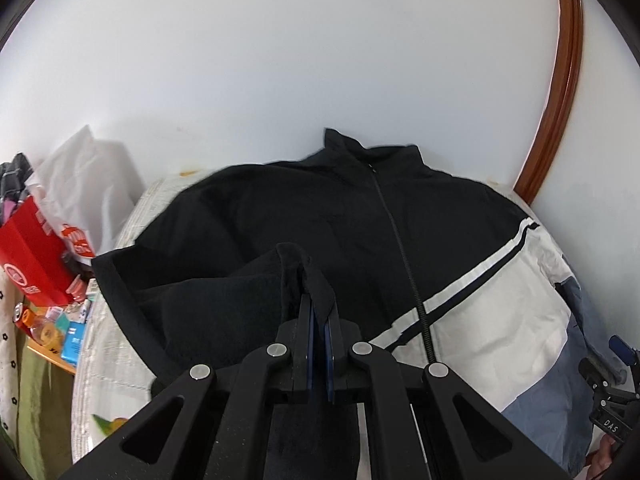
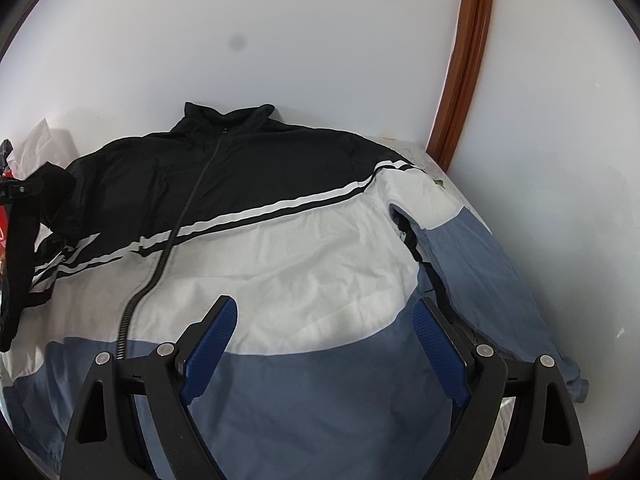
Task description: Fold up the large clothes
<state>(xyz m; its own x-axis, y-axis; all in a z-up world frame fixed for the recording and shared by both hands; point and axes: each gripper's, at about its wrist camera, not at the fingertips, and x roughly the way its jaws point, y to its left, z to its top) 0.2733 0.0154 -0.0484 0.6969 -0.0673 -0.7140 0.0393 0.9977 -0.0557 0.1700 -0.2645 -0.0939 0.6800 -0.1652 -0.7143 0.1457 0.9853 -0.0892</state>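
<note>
A big jacket [image 2: 280, 248] lies spread on the bed [image 1: 120, 360], front side up, with the zipper [image 2: 192, 200] closed and the collar [image 2: 228, 114] against the white wall [image 2: 280, 40]. It is black at the top, white in the middle and blue at the hem.

The left gripper [image 1: 318, 320] has its jaws pressed together on a black sleeve [image 1: 248, 292], pinching a fold of the cloth near the cuff and holding it over the chest of the jacket. The right gripper [image 2: 324, 344] hangs above the blue lower part, its jaws spread wide with nothing between them. The other sleeve [image 2: 480, 264], blue and white, lies straight along the side beside the wall.

I think the cloth is a light, thin windbreaker fabric: soft, a little slippery, already wrinkled, and it will sag where it is not supported. The black sleeve shows a fuzzy inner side, so that part may grip better. For the free sleeve, the cuff or the shoulder seam seems a good place to hold, because the material is doubled there. A grip on a single smooth layer could slide out, and the zipper makes a stiffer line down the middle that the fold should respect.

At the left of the bed stand a red box [image 1: 28, 256] and a white plastic bag [image 1: 88, 184].
</note>
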